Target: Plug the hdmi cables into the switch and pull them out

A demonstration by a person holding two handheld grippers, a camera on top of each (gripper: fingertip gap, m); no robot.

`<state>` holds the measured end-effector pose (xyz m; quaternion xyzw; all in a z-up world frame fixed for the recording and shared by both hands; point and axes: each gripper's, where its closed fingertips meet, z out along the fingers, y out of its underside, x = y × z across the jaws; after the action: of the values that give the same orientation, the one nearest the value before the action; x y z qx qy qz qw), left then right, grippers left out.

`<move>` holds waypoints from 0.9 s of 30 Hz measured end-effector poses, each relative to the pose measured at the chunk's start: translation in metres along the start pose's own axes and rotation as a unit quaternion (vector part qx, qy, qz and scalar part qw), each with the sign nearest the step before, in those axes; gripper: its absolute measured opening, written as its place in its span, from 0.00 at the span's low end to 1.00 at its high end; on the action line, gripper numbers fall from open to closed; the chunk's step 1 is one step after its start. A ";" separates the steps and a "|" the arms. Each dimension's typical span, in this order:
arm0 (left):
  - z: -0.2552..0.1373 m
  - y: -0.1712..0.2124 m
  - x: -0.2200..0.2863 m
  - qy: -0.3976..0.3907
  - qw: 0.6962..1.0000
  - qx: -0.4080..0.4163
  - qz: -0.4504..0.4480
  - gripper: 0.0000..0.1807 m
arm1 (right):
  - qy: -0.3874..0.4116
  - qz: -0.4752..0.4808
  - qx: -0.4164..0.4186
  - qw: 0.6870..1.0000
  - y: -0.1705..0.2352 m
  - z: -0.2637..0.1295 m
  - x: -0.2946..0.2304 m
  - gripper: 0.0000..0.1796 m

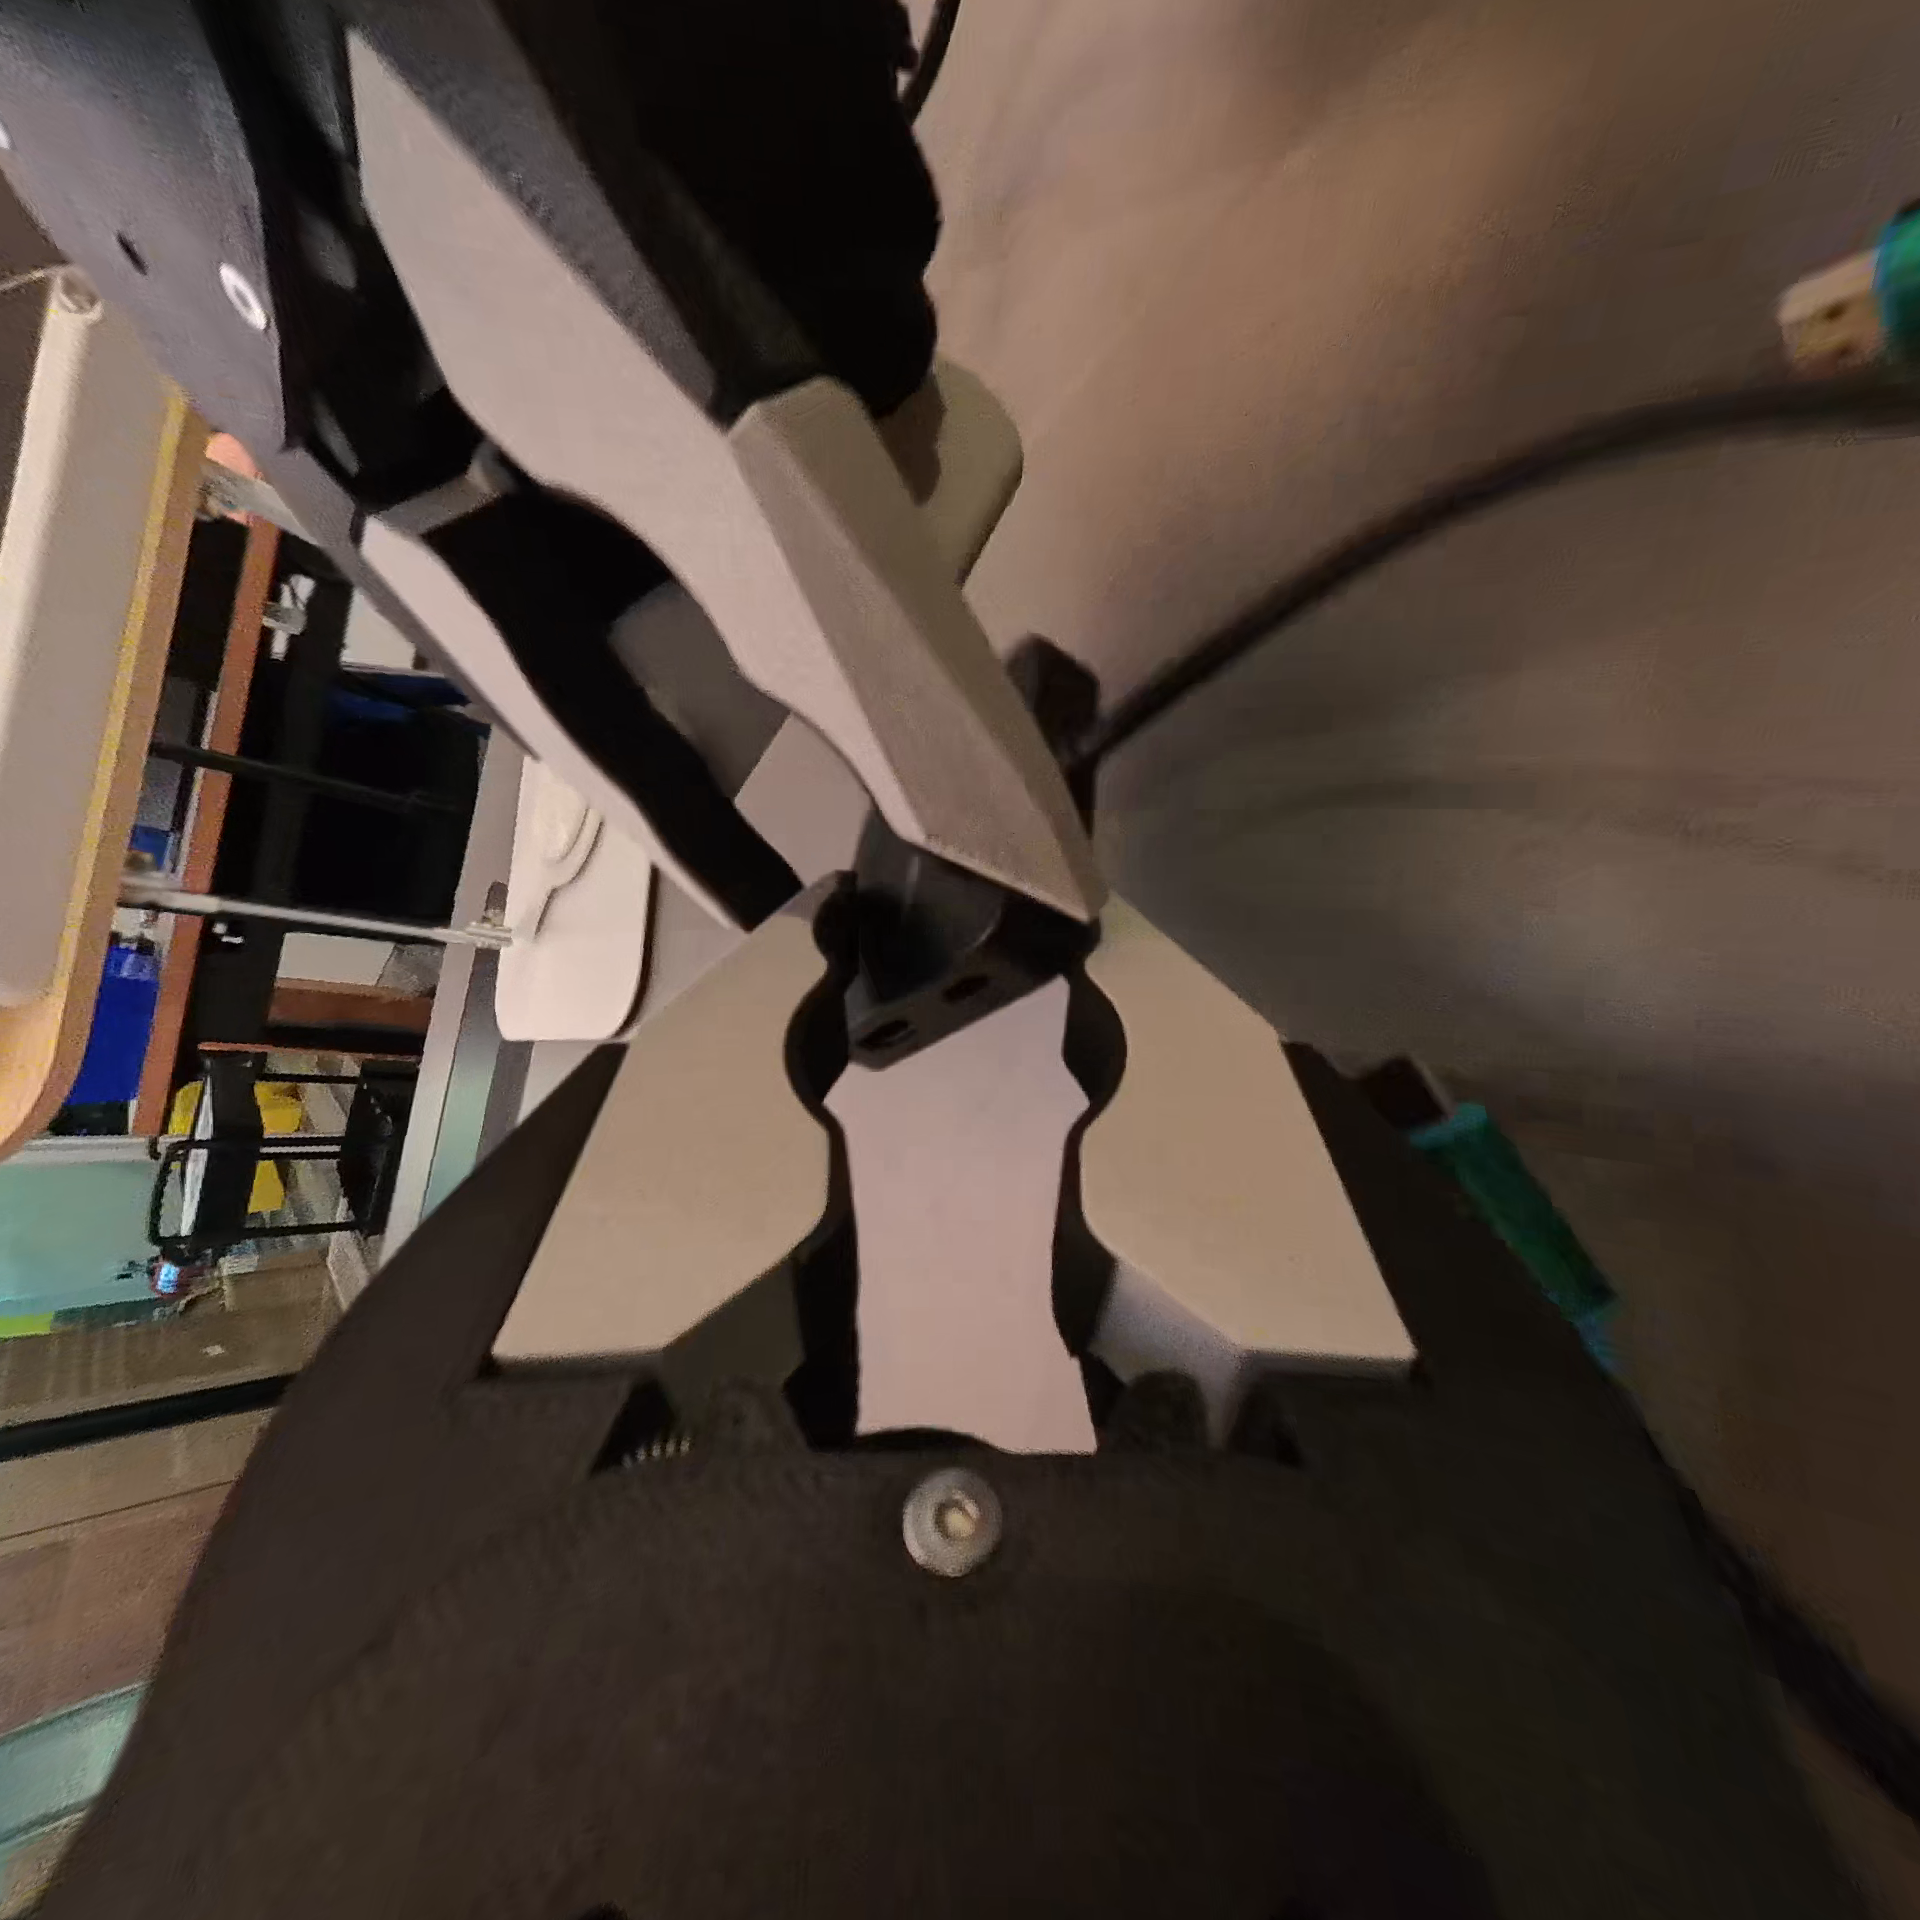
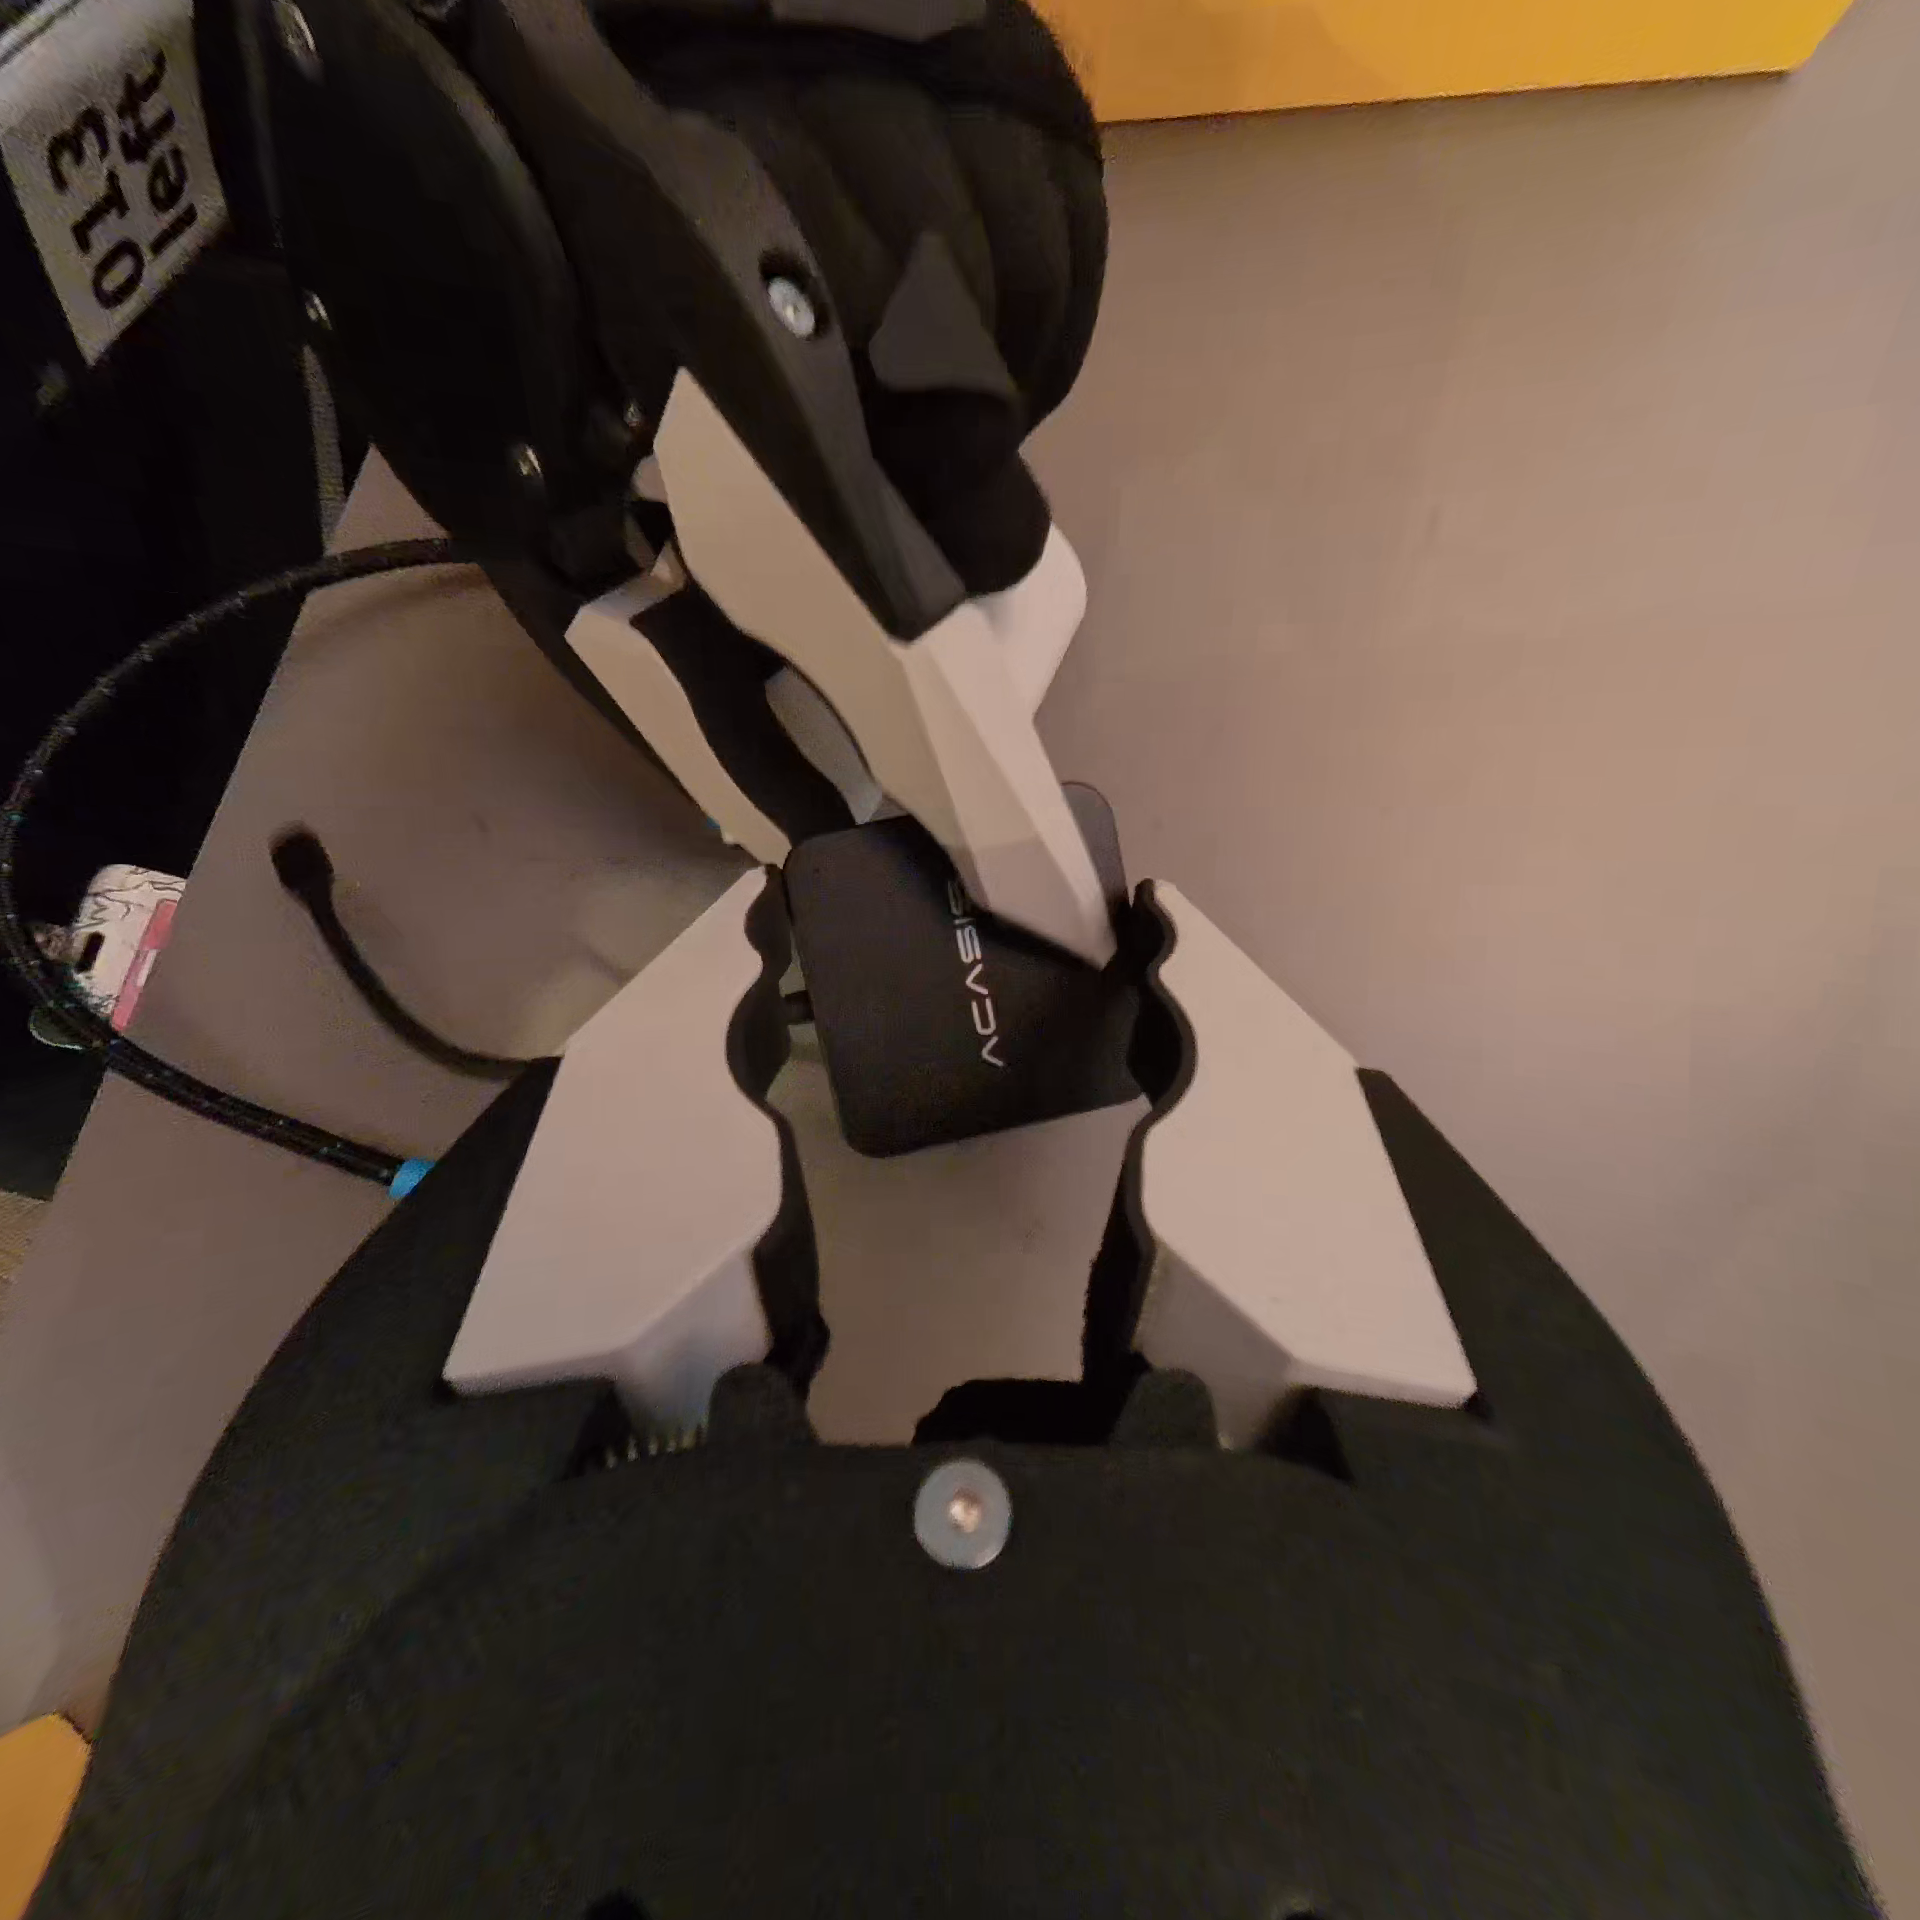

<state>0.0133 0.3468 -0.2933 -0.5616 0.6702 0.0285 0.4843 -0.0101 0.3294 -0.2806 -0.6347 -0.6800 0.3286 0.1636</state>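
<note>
Between your two grippers sat the switch [image 2: 956, 997], a small black box with rounded corners lying on the grey counter [image 2: 1507, 727]. Your right gripper [image 2: 951, 940] had its fingers spread on either side of the box, the right one close against its edge and the left one just beside the other edge — I could not tell whether they were pressing it. Your left gripper [image 2: 1081, 925] came in from the far side, and one white fingertip [image 2: 1039, 842] lay across the top of the switch; its other finger dropped behind the box.

From the left wrist view, the switch [image 1: 935, 966] showed an end face with two small sockets, sitting between your left gripper's [image 1: 951, 971] fingers, which were parted around it. Whether they actually squeezed it was not clear. The right gripper [image 1: 935, 894] reached down from the upper left, one finger [image 1: 914, 707] ending on the far top edge of the box.

A thin black lead [image 1: 1403, 540] ran off the back of the switch across the counter [image 1: 1507, 883]. One hdmi cable — braided black [image 2: 125, 1018] — curved along the counter's left side, and a plug with a green body [image 1: 1860, 301] lay well apart at the right edge of the left wrist view.
</note>
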 end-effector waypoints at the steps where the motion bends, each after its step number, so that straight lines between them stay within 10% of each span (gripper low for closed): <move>1: 0.002 0.000 0.002 0.003 1.000 -0.003 0.005 0.18 | 0.000 0.000 -0.007 1.000 0.002 0.001 0.000 0.35; 17: -0.004 -0.005 -0.021 0.022 0.998 0.013 -0.066 0.06 | 0.260 -0.068 -0.079 0.960 0.008 -0.097 0.008 0.33; 27: -0.028 -0.064 -0.020 0.068 0.994 0.066 -0.059 0.06 | 0.266 -0.125 -0.151 0.944 0.015 -0.033 -0.005 0.27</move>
<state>0.0439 0.3214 -0.2325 -0.5675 0.6677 -0.0826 0.4746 0.0232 0.3325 -0.2653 -0.6260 -0.7273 0.0176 0.2808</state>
